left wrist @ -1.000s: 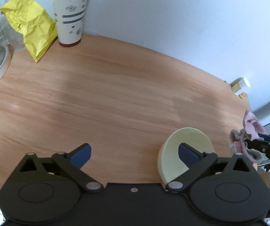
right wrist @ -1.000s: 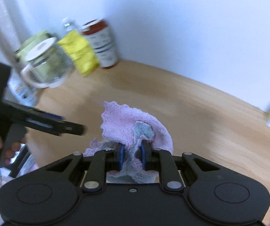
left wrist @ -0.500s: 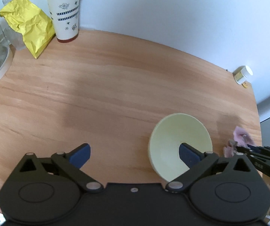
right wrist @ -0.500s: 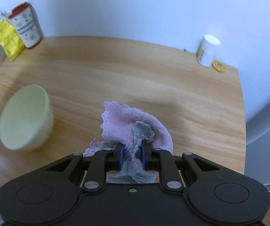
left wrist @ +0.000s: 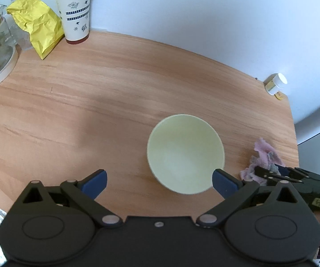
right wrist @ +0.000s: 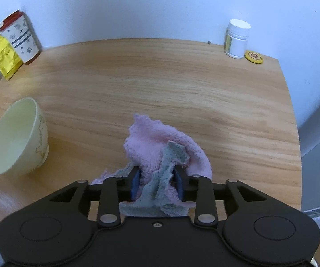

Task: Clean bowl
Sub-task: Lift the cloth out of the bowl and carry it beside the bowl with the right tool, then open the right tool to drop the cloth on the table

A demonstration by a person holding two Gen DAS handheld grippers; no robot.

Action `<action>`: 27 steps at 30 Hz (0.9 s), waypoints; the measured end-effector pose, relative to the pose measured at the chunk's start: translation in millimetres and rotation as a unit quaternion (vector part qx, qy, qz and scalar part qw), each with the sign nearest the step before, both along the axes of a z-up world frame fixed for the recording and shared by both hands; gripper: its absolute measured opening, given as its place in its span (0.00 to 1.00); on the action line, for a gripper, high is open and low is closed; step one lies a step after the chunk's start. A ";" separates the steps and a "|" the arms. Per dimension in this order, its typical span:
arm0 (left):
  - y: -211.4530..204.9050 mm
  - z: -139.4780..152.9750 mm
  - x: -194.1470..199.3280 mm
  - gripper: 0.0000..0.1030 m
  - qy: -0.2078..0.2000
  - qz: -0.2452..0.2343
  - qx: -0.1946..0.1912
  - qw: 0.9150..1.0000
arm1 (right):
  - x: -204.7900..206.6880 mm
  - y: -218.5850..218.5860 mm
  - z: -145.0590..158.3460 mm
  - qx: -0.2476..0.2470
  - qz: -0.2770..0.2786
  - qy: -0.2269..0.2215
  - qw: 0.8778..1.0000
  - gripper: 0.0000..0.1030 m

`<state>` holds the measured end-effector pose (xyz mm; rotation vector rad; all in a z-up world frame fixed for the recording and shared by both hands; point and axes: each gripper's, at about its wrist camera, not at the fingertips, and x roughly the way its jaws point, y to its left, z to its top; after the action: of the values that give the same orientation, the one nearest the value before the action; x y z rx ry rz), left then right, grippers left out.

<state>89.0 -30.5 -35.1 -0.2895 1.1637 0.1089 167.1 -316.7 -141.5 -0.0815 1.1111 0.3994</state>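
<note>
Cloth and bowl are lying apart on the light wooden tabletop (left wrist: pixel 120 84) we are working over. Our right gripper (right wrist: pixel 157 185) is letting its jaws spread, with the crumpled pink-and-grey terry cloth (right wrist: pixel 160 153) sitting between them; the blue pads look barely in touch with the pile, if at all, so we are judging the cloth as being released onto the wood. Our left gripper (left wrist: pixel 157 182) is hanging with its jaws wide and nothing in them, above the pale yellow, smooth-walled round bowl (left wrist: pixel 185 153), which is standing upright at about one o'clock from that gripper's centre. In the right wrist view the bowl sits at nine o'clock, well apart from the cloth. We are expecting the bowl to be stiff, light and somewhat slippery, so we would take it across the rim, one finger inside and one outside. Being soft and limp, the cloth is best pinched at a bunched fold. Far off at eleven o'clock, a red-lidded patterned tumbler (left wrist: pixel 75 11) and a crinkled yellow bag (left wrist: pixel 37 29) are standing clear.
</note>
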 end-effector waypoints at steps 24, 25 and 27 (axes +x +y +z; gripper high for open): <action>-2.1 34.6 -27.8 1.00 -0.012 -0.104 -0.013 0.994 | -72.6 43.0 95.9 -0.010 -0.071 -0.026 0.997 1.00; -1.6 35.6 -30.0 1.00 -0.011 -0.106 -0.012 0.994 | -77.4 45.8 101.6 -0.013 -0.077 -0.025 0.997 1.00; -0.2 39.3 -36.4 1.00 -0.008 -0.112 -0.008 0.994 | -85.1 48.4 109.9 -0.011 -0.082 -0.026 0.996 1.00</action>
<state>52.6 -30.7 4.2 -0.1729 1.1747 -0.0999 82.0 -268.3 -31.6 -0.0189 1.0617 0.2374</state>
